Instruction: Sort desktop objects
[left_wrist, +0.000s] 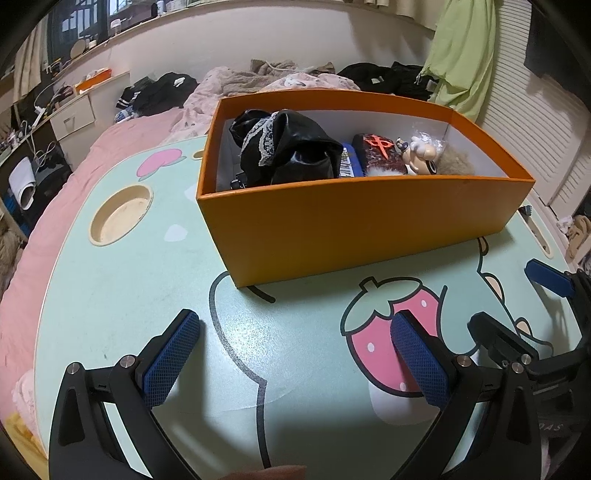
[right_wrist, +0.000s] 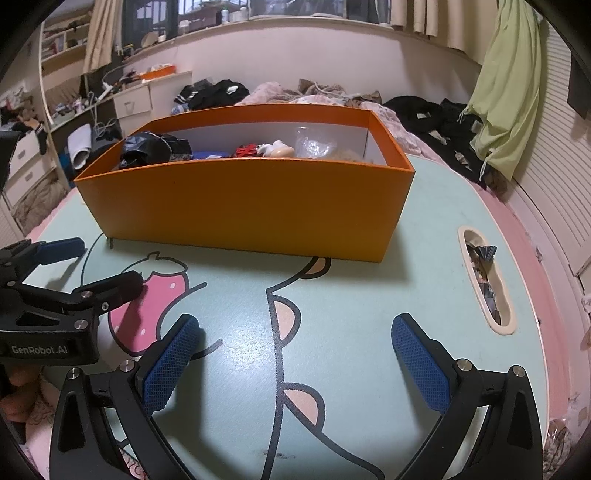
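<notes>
apparently the orange box is light, stiff cardboard; it is best held by its rim. both grippers' jaws are kept apart, empty.

**Concealed and Cut-Off Items**

From the right wrist view, the near wall of the orange box hides the lower parts of its contents; the black garment and the figurine show only their tops. The slot in the lap table holds dark items too small to identify. The left gripper is cut off at the frame's left edge.
</notes>
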